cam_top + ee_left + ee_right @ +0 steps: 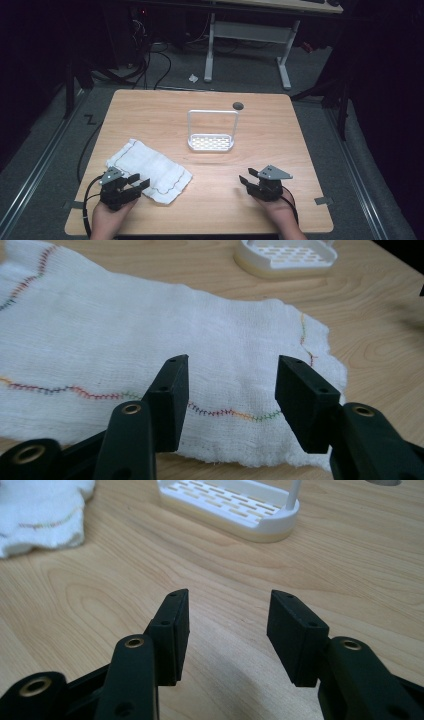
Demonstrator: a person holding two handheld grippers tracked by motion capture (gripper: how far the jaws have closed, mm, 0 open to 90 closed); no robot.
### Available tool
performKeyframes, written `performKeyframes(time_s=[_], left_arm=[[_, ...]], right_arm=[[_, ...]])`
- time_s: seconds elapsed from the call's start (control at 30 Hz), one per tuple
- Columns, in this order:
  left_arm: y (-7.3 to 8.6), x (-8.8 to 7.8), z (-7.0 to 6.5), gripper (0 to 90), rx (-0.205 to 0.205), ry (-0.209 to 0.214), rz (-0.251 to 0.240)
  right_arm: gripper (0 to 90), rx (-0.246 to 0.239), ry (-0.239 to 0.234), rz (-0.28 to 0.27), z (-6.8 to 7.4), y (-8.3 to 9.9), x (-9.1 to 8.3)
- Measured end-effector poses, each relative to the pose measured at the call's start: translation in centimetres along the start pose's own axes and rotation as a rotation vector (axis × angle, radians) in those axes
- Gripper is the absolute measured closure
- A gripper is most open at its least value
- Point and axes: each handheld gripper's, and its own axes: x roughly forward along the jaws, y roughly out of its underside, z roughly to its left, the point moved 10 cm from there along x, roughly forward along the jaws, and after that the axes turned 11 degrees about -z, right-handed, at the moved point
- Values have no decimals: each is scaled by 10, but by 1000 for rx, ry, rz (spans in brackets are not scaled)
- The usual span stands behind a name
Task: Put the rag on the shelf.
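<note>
The white woven cloth with wavy multicoloured stitching [149, 169] lies rumpled on the light wooden table [260, 150], near its left front. The left tool [131, 184] hovers at the cloth's near edge with jaws apart and nothing between them; the right tool [250, 181] waits over bare wood, jaws likewise apart. A shallow pinch could catch only one layer, dragging the cloth toward the white slotted plastic rack [211, 142]. No readable writing or brand appears.
</note>
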Motion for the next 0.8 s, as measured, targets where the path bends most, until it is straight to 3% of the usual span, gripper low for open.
performKeyframes(time_s=[0.1,0.13,0.17,0.23,0.27,0.33,0.37,0.43,0.57,0.73,0.8], left_arm=[[-3,8,-4,555,1,-8,1],[-5,12,-7,555,-19,-5,6],[-7,22,-10,681,1,-35,35],[-6,28,-13,718,15,-45,47],[-4,32,-14,787,10,-49,60],[4,40,-15,879,43,-74,99],[10,43,-15,899,60,-78,127],[13,44,-17,900,72,-76,125],[17,45,-32,900,90,-12,127],[27,50,-70,900,142,98,146],[30,53,-86,900,177,135,149]], right_arm=[[525,-2,-1,-2,-1,1,-3],[525,-2,-1,-2,-1,1,-3],[532,22,3,-15,-2,0,-5],[534,24,3,-17,-2,0,-6],[535,21,7,-23,-2,-2,-6],[544,23,16,-26,-3,-2,-6],[551,25,18,-28,-4,-3,-5],[567,40,21,-29,-5,-3,-3],[606,59,-3,-17,-1,-4,0],[687,97,-43,-15,6,-7,-1],[699,81,-57,-15,11,-8,-1]])
